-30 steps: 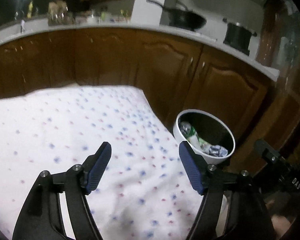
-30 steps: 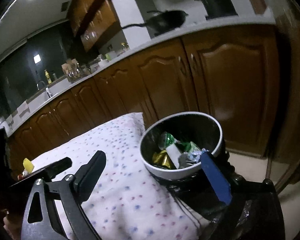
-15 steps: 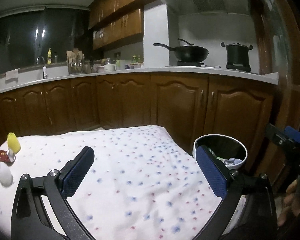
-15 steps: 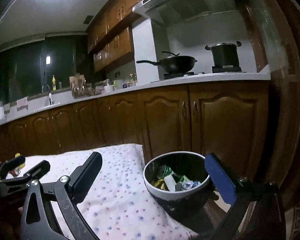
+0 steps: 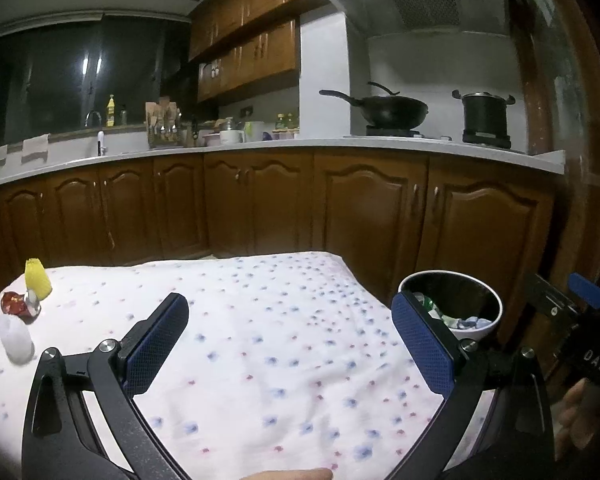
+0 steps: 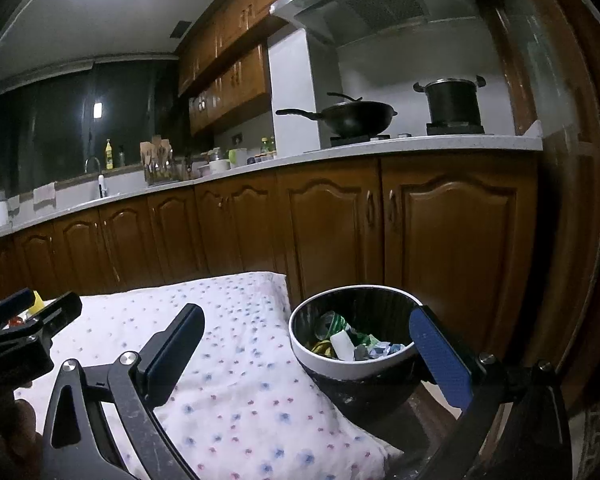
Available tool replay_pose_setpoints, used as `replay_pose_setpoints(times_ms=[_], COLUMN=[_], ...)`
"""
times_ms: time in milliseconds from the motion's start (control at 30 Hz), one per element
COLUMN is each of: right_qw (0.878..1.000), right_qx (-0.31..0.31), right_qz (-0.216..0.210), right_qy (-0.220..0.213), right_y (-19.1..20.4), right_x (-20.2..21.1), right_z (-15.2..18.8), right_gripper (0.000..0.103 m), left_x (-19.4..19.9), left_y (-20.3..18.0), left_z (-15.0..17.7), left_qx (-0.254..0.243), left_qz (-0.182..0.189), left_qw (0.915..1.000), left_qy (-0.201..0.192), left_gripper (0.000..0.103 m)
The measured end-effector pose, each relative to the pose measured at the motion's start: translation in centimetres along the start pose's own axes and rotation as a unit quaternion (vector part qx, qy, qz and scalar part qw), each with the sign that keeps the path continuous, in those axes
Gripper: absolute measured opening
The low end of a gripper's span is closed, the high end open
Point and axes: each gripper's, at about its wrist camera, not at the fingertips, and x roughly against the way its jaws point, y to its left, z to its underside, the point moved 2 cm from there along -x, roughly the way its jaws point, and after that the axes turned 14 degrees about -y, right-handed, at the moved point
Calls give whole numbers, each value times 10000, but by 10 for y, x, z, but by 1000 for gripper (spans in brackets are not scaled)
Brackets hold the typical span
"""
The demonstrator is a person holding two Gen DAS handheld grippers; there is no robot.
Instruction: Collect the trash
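A cloth-covered desk (image 5: 260, 340) stands before a run of cabinets (image 5: 260, 208). A bin (image 5: 452, 304) sits off the desk's right edge, with wrappers (image 6: 352, 344) inside it. Three pieces of trash (image 5: 24, 308) lie grouped at the desk's far left. Behind, a wok (image 5: 388, 110) and a pot (image 5: 485, 118) rest on the counter, the pot to the right.

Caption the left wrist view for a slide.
Open left gripper above the dotted white tablecloth; yellow, red and white scraps far left, white-rimmed trash bin at right.

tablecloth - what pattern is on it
White tablecloth with small blue and red dots, clearest in the left wrist view.
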Motion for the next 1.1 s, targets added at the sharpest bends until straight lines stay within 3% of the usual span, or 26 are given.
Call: replay_pose_setpoints(times_ms=[1100], right_qw=[10000], right_qx=[-29], right_qz=[-31], right_qy=[-26], right_y=[-2], right_x=[0], right_z=[-1], right_gripper=[103], left_x=[2], left_y=[-5], left_z=[1], left_qx=[-59], left_qz=[-48], left_qw=[10000], left_qy=[-32], left_gripper=[103])
